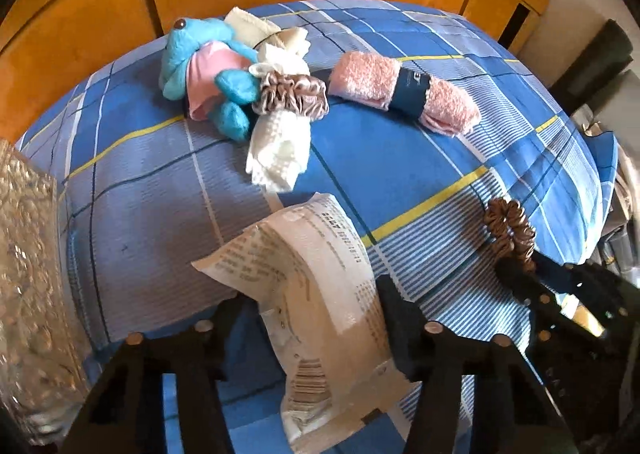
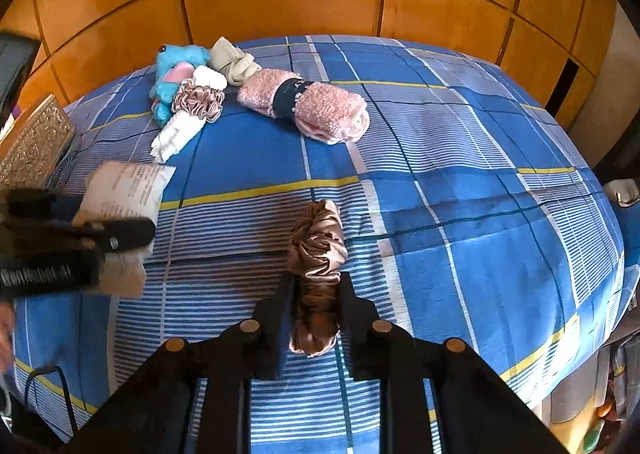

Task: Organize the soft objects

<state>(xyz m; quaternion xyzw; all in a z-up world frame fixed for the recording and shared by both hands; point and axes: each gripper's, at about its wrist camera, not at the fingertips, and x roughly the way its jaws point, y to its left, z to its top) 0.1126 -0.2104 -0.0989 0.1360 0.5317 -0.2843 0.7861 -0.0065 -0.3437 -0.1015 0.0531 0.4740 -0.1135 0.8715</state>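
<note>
My left gripper (image 1: 312, 302) is shut on a white printed packet (image 1: 320, 294) held above the blue plaid bed (image 1: 400, 158); the packet also shows in the right wrist view (image 2: 128, 190). My right gripper (image 2: 316, 282) is shut on a brown satin scrunchie (image 2: 318, 250), which the left wrist view shows at the right (image 1: 512, 230). At the far side lie a blue plush toy (image 1: 200, 66), a second brown scrunchie (image 1: 292, 94) around a white cloth (image 1: 280, 150), a beige cloth (image 2: 232, 60) and a rolled pink towel (image 1: 404, 90) with a dark band.
An embossed silver box (image 2: 36, 142) stands at the bed's left edge, also in the left wrist view (image 1: 28, 274). An orange wooden panelled headboard (image 2: 280, 2) rises behind the bed. Clutter sits off the bed's right side (image 2: 620, 190).
</note>
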